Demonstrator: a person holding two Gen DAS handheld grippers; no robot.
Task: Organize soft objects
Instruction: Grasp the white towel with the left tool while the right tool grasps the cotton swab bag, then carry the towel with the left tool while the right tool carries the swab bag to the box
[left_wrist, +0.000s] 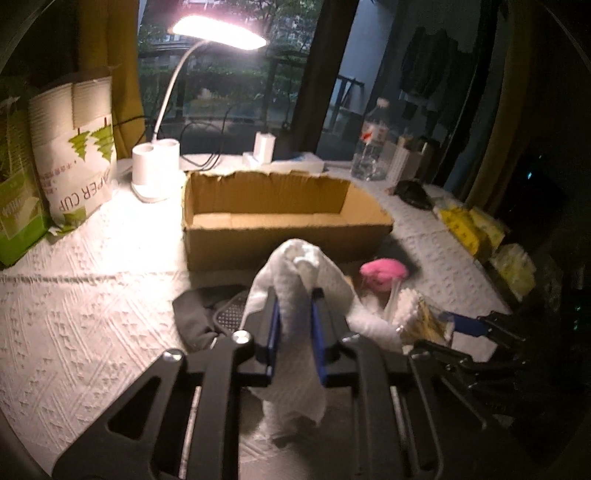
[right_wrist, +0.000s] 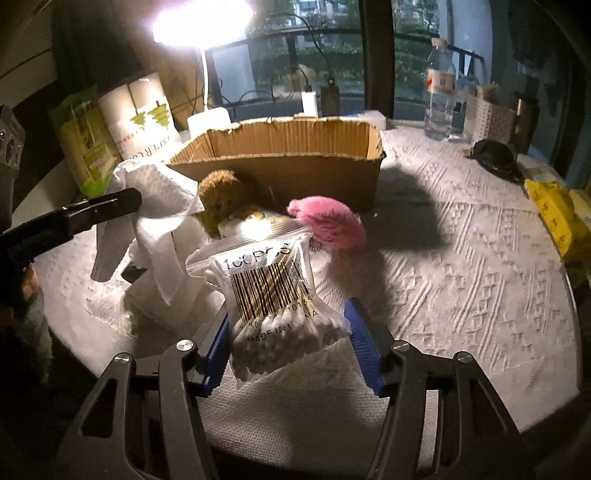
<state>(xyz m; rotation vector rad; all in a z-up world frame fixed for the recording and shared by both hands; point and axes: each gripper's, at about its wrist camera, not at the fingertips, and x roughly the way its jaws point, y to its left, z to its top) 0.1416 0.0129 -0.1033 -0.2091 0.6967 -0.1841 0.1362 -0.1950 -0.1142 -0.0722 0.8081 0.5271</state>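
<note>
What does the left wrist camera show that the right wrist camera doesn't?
Only the left wrist view shows the left gripper shut on the white cloth, plus a grey cloth beside it. Only the right wrist view shows the right gripper open around the swab bag, and a brown plush. Both show the cardboard box, pink plush, lamp and water bottle.

The left tongs (left_wrist: 294, 325) are closed, the blue-padded fingers (left_wrist: 274, 332) pinching a white cloth (left_wrist: 295, 295) between them. The right tongs (right_wrist: 291, 343) stand spread wide, the fingers (right_wrist: 364, 347) flanking a bag of cotton swabs (right_wrist: 273, 295); contact cannot be determined.
</note>
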